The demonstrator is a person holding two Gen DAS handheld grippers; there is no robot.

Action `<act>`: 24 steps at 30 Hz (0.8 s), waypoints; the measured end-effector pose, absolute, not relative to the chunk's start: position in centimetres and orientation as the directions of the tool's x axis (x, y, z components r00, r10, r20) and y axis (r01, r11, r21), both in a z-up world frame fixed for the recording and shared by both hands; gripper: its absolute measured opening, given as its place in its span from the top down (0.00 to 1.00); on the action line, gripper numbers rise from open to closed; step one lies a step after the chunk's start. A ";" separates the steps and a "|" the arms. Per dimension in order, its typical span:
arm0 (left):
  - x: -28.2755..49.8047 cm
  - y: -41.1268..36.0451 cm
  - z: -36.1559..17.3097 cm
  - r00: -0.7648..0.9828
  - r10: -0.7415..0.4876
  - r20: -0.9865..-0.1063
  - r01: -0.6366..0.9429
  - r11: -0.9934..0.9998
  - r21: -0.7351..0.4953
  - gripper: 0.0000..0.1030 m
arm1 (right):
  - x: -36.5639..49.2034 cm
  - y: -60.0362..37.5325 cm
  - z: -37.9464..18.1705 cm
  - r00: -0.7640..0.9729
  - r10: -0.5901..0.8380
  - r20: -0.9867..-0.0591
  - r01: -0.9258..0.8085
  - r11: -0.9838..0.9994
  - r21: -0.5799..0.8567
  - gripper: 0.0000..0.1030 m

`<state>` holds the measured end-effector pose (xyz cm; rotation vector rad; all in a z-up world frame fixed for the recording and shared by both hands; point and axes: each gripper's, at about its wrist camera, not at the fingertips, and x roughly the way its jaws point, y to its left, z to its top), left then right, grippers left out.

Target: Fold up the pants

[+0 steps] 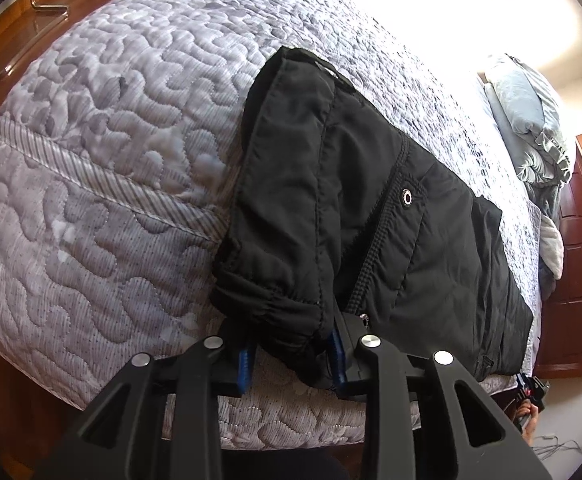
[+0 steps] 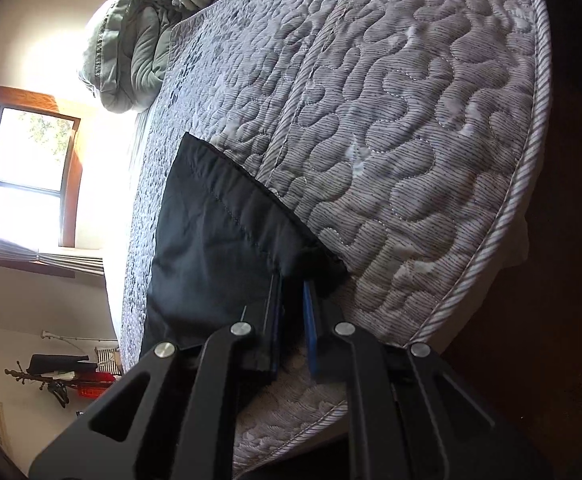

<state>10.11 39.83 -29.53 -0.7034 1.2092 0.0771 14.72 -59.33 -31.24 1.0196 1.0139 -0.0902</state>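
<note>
Left wrist view: As you look along your left gripper [image 1: 291, 354], the black pants [image 1: 371, 216] lie folded on the quilted grey mattress [image 1: 103, 152], near its front edge.
Left fingers: they stand apart with a bunched, elasticated hem of the pants between the blue pads [image 1: 247, 364]; whether the pads actually pinch the cloth you cannot tell.
Pants detail: a metal eyelet [image 1: 407, 197] shows on the gathered waistband, right of the middle.
Far right: rumpled pale-green bedding [image 1: 531, 120] is heaped at the far end of the mattress, well apart from the pants.
Right wrist view: your right gripper [image 2: 293, 326] sits at the near corner of the pants [image 2: 219, 240], which spread flat to the left over the mattress [image 2: 411, 140].
Right fingers: slightly apart, with a dark bunched corner of cloth at their tips; a grip on it cannot be made out.
Far left: a window [image 2: 27, 172] lets in bright light, and the green bedding [image 2: 131, 44] lies at the far end.
</note>
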 end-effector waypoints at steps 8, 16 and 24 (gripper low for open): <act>8.8 40.4 -28.2 0.425 -0.275 -0.863 -0.390 0.804 -0.448 0.47 | 12.5 -60.6 -29.3 0.612 0.367 -0.700 0.484 0.526 0.699 0.60; 6.6 39.3 -24.6 0.559 -0.262 -0.787 -0.339 0.794 -0.505 0.04 | 12.1 -59.7 -30.3 0.642 0.404 -0.652 0.455 0.483 0.748 0.39; 6.8 38.2 -26.4 0.519 -0.243 -0.820 -0.401 0.777 -0.485 0.04 | 13.2 -59.2 -32.3 0.649 0.418 -0.636 0.458 0.453 0.765 0.39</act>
